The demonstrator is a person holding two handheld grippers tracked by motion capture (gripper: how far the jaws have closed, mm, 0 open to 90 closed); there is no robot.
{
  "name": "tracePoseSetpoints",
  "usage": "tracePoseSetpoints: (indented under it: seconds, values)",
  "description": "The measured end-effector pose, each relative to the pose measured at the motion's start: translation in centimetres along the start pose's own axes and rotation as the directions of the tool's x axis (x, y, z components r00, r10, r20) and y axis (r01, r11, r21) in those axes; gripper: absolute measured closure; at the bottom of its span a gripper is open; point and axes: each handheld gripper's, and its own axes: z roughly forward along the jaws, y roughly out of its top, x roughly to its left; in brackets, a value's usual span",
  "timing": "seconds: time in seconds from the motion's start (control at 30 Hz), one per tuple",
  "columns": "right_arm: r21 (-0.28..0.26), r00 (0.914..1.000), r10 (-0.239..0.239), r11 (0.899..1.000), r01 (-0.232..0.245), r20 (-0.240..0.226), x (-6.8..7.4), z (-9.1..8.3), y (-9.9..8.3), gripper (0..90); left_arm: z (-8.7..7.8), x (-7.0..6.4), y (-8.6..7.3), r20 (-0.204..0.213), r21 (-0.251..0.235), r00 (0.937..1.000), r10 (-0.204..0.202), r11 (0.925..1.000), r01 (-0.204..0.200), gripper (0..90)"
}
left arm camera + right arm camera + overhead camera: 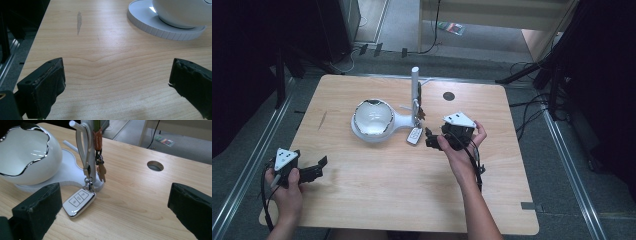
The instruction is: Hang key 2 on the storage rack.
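A white stand [415,95] with an egg-shaped bowl [372,118] on its base sits mid-table. A white car key fob [79,202] hangs by a white strap [85,147] from the stand's peg, its lower end resting on the table. A small bunch of keys on a brown tag [99,157] hangs beside it. My right gripper [432,138] is open just right of the fob [414,135], nothing between its jaws. My left gripper [318,169] is open near the table's front left, over bare wood; the stand's base [160,27] lies far ahead of it.
A round cable hole [448,96] is in the table behind the right gripper, also visible as the hole [155,166] in the right gripper view. A grey scuff [79,22] marks the wood at left. Cables and dark equipment stands surround the table on the floor.
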Motion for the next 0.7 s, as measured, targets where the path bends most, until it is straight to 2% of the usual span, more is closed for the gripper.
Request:
tracePoseSetpoints:
  seconds: [0.4, 0.7]
  values:
    - [0.014, 0.9997, 0.023, 1.000, -0.023, 0.012, -1.5, -1.1, -3.2, 0.0, 0.0, -0.1, 0.0, -0.001, 0.000, 1.0000, 0.006, 1.0000, -0.006, 0.7]
    - [0.032, 0.9981, 0.058, 0.998, -0.058, 0.022, -3.3, -2.4, -6.1, 0.0, 0.0, -0.1, 0.0, -0.004, -0.001, 1.0000, 0.007, 1.0000, -0.007, 0.7]
